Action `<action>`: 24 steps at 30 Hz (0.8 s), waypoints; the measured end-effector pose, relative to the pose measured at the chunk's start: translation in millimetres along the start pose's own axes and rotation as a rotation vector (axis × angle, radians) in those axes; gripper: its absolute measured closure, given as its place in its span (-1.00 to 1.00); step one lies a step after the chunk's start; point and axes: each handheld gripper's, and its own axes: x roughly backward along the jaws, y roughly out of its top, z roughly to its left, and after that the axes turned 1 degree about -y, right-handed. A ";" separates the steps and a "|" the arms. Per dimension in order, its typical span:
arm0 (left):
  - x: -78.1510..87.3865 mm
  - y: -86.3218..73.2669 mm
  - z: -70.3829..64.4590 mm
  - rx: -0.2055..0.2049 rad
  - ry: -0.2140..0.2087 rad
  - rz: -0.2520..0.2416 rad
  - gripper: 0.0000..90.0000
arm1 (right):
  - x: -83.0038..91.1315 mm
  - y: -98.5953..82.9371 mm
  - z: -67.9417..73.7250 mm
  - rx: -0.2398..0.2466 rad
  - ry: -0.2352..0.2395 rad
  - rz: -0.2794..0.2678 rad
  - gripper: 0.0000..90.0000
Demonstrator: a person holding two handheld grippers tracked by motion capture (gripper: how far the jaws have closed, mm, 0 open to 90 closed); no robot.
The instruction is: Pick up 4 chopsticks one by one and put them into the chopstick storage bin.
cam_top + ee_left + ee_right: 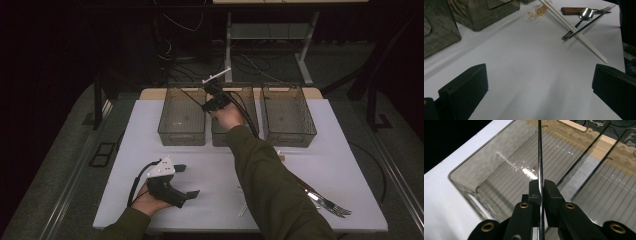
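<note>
Right gripper view | your right gripper (540, 191) pinches a thin utensil handle (539, 157) at upper centre | stiff, light, slick: grip mid-shaft | left gripper (536, 86) gapes wide, empty.

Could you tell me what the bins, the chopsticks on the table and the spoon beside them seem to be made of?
Bins: likely clear smoke-tinted plastic; the ribbed floor shows through the glossy walls. Chopsticks: probably white plastic, uniform and smooth, though that is uncertain. Spoon: polished metal by its mirror-like bowl.
</note>
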 end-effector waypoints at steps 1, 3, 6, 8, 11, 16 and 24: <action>0.1 0.1 0.0 0.001 -0.001 -0.002 -1.00 | -3.1 1.6 1.0 -0.001 -0.002 -0.001 0.89; 0.3 0.2 -0.2 0.001 -0.002 -0.003 -1.00 | -8.8 4.7 3.4 -0.001 -0.004 0.008 0.89; 0.2 0.6 -0.7 -0.001 -0.002 -0.003 -1.00 | -17.9 8.5 7.1 0.002 -0.010 0.018 0.89; 0.2 0.7 -0.7 -0.002 -0.002 -0.003 -1.00 | -24.1 10.6 9.3 0.010 -0.014 0.030 0.89; 0.6 0.9 -0.4 -0.002 -0.003 -0.005 -1.00 | -33.4 12.8 13.6 0.007 -0.022 0.045 0.89; 0.9 1.4 -0.2 -0.009 -0.008 -0.010 -1.00 | -44.6 16.5 18.5 0.000 -0.027 0.059 0.89; 0.8 2.0 -0.2 -0.019 -0.011 -0.009 -1.00 | -57.9 19.0 25.7 -0.001 -0.045 0.088 0.88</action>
